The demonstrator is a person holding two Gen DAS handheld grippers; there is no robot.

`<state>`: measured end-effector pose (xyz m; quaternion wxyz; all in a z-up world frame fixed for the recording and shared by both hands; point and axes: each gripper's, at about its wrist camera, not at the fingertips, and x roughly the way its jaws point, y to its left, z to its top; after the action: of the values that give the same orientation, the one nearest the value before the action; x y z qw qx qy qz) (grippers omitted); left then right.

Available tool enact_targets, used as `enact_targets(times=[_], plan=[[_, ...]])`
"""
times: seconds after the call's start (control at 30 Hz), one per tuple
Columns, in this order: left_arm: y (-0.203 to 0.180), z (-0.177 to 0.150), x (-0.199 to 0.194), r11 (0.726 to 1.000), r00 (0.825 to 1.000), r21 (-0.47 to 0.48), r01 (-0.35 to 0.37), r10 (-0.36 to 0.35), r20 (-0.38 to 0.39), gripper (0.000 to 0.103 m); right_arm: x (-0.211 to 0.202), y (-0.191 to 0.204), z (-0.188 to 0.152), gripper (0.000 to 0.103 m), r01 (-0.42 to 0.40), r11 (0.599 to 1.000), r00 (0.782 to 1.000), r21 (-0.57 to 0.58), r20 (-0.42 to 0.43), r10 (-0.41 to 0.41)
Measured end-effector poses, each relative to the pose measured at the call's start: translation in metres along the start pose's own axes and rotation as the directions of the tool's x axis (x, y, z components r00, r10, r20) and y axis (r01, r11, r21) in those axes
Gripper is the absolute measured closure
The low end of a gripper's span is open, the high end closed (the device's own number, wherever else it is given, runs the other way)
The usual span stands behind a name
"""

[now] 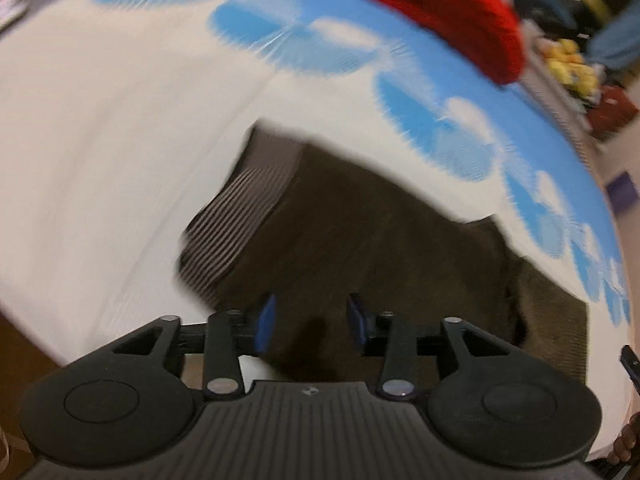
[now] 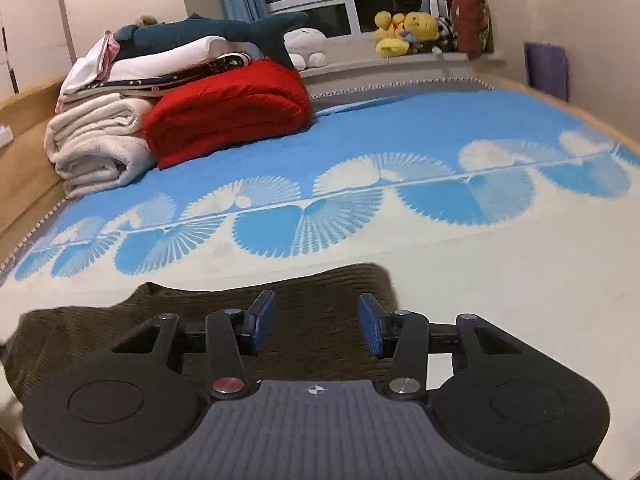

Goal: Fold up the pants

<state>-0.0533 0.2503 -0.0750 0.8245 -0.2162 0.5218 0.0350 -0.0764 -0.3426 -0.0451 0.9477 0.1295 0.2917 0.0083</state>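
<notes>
The left gripper (image 1: 312, 322) hangs over the pants (image 1: 360, 240) with its blue pads parted and nothing pinched between them; the dark brown cloth lies under and beyond the gap, and the pads do not press on it. The right gripper (image 2: 316, 326) stands the same way, jaws apart and released, with the ribbed brown fabric of the pants (image 2: 320, 292) spread below and just ahead of its fingertips. In the left wrist view the pants lie flat on the bedspread (image 1: 100, 140), their striped grey waistband (image 1: 236, 224) ahead and to the left of the left gripper, the rest of the garment running off to its right; that view is smeared, so the folds at the far right edge are probably a doubled layer, but I cannot tell for sure. Beyond the right gripper the bedspread (image 2: 480, 260) turns from white to a band of blue and white fan shapes. Well ahead and to its left sit a folded red quilt (image 2: 228, 108), a stack of white blankets (image 2: 96, 140) and a plush shark (image 2: 224, 32) on top. Far ahead and slightly right, yellow soft toys (image 2: 400, 32) rest on the window ledge
</notes>
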Motion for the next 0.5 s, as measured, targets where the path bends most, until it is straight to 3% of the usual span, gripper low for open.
enact_targets(times=[0.13, 0.33, 0.4, 0.5], plan=[[0.013, -0.005, 0.005, 0.997, 0.999, -0.060, -0.043, 0.043, -0.013, 0.040, 0.013, 0.007, -0.006, 0.056, -0.013, 0.999, 1.000, -0.041, -0.028, 0.012], [0.049, -0.015, 0.022, 0.969, 0.995, -0.225, -0.101, 0.095, -0.036, 0.035, 0.022, 0.013, -0.005, 0.056, -0.017, 0.996, 0.997, -0.083, -0.071, 0.011], [0.056, -0.014, 0.031, 0.959, 0.996, -0.270, -0.090, 0.079, -0.050, 0.033, 0.024, 0.010, -0.007, 0.055, -0.014, 0.995, 0.997, -0.097, -0.082, 0.006], [0.055, -0.008, 0.038, 0.959, 0.999, -0.278, -0.046, 0.046, -0.009, 0.029, 0.028, 0.005, -0.008, 0.055, -0.008, 0.996, 0.995, -0.094, -0.103, -0.002]])
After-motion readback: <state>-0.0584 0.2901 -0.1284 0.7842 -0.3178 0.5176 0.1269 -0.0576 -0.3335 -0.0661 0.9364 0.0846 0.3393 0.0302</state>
